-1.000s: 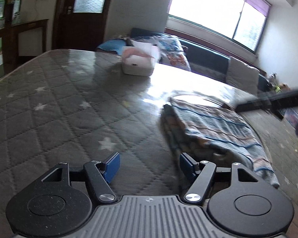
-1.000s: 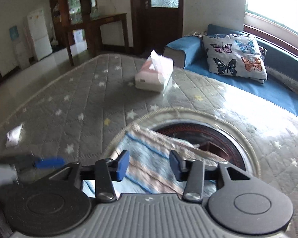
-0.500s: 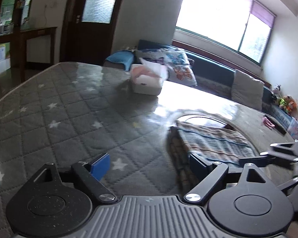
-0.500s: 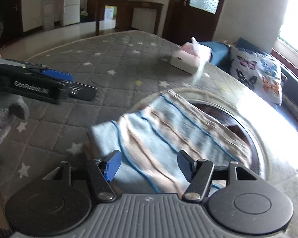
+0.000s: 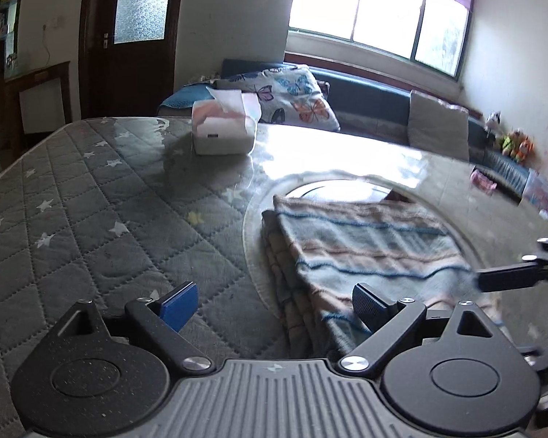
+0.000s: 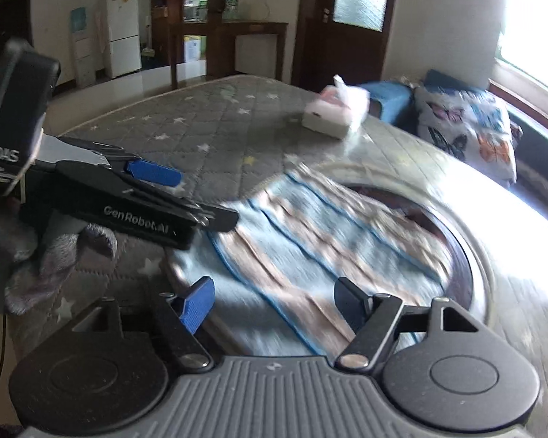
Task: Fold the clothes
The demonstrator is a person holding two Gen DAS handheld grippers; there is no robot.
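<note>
A folded cloth [image 5: 365, 248] with blue, tan and pale stripes lies flat on the table, partly over a round glass inset. My left gripper [image 5: 274, 304] hovers at its near left edge. Its jaws are opening, with the right finger over the cloth and the left over the quilt, and the pads press on nothing. In the right wrist view the cloth [image 6: 310, 233] is blurred. My right gripper [image 6: 274, 299] hangs over its near edge, jaws opening, with cloth below them but not pinched. The left gripper [image 6: 186, 197] reaches in from the left there.
A grey quilted cover with stars [image 5: 73, 219] spreads over the table. A tissue box [image 5: 223, 133] stands near the far edge. Behind it is a sofa with a butterfly cushion [image 5: 292, 98]. A grey-gloved hand [image 6: 54, 252] holds the left gripper.
Both grippers' jaws have spread wider. The left gripper has shifted toward the cloth's near left edge. The right gripper has dropped lower over the cloth's near side.
</note>
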